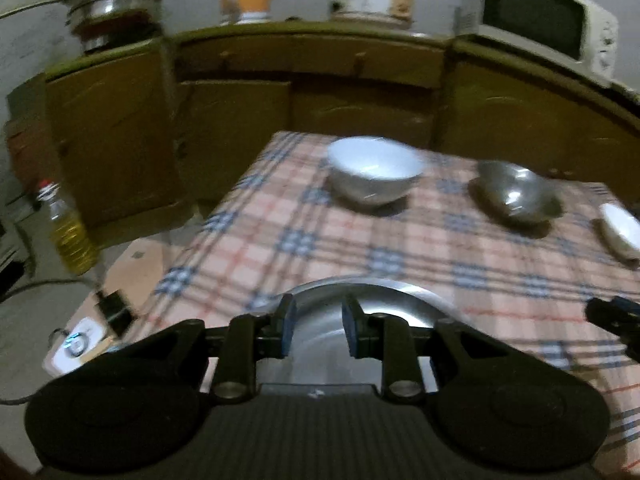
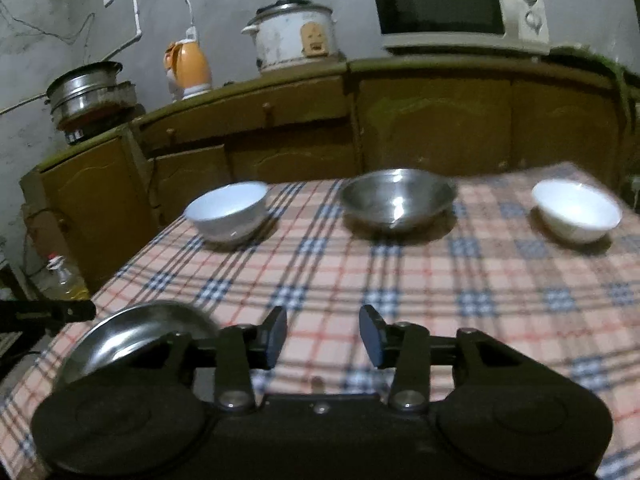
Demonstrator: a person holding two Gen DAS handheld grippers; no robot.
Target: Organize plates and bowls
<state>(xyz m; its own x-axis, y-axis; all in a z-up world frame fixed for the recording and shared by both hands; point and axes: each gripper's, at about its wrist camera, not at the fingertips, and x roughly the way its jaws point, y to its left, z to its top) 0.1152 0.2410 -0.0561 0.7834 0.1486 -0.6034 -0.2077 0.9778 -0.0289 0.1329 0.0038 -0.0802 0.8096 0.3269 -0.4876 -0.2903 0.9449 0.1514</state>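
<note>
On the plaid tablecloth (image 2: 440, 280) a white bowl (image 2: 228, 212), a steel bowl (image 2: 396, 200) and a second white bowl (image 2: 576, 210) stand in a row at the far side. A steel plate (image 2: 132, 332) lies at the near left. My left gripper (image 1: 319, 330) hovers at that steel plate (image 1: 384, 308); its pads stand a little apart, the plate's surface shows through the gap, and no pad visibly presses on it. My right gripper (image 2: 323, 338) is open over bare cloth with nothing between its fingers. The left view shows the white bowl (image 1: 376, 172) and the steel bowl (image 1: 516, 196) too.
Brown cabinets (image 2: 440, 120) run behind the table and carry a microwave (image 2: 456, 4), a rice cooker (image 2: 294, 38), an orange kettle (image 2: 188, 66) and steel pots (image 2: 86, 88). An oil bottle (image 1: 70, 232) stands on the floor to the left. The table's left edge lies close to the plate.
</note>
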